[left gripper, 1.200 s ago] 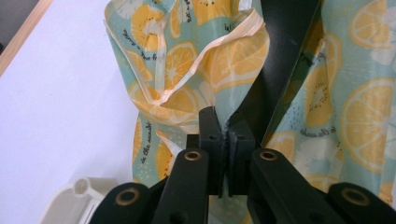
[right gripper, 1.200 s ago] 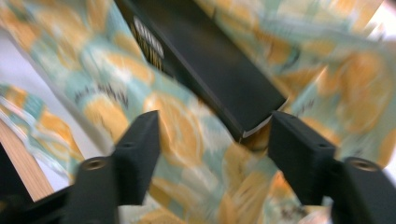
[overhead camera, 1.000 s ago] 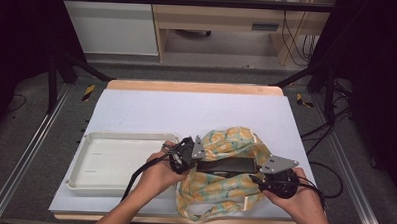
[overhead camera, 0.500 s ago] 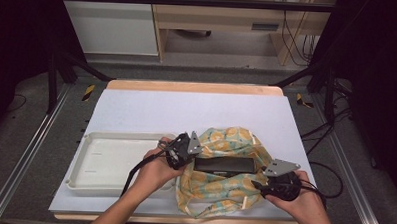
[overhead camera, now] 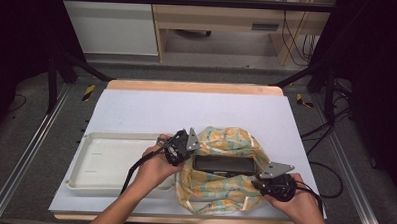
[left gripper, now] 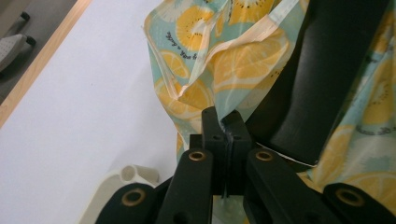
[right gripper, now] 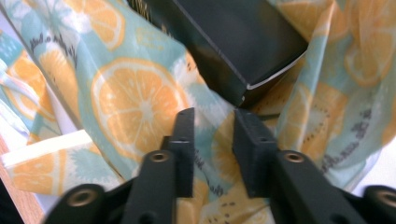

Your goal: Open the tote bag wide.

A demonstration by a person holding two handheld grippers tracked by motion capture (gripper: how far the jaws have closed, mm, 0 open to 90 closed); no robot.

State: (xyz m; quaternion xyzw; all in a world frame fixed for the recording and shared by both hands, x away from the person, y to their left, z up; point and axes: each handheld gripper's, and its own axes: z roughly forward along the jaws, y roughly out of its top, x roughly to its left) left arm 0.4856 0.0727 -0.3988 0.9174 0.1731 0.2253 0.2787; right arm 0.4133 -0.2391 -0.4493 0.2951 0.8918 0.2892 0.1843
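Fruit-print cloth bag (overhead camera: 219, 180), teal with orange slices, lies at the near right of the white table mat (overhead camera: 136, 110), a flat black box (overhead camera: 223, 165) resting on it.

Left gripper (overhead camera: 184, 147) pinches the bag's left edge, jaws clamped on fabric beside the cream plastic tray (overhead camera: 97, 161). Right gripper (overhead camera: 262, 184) has just been closing; jaws part-open with cloth between them, pads not yet pressing. Step, likely: spreading or lifting the bag around the box. Next calls for a firm right-hand pinch before pulling.
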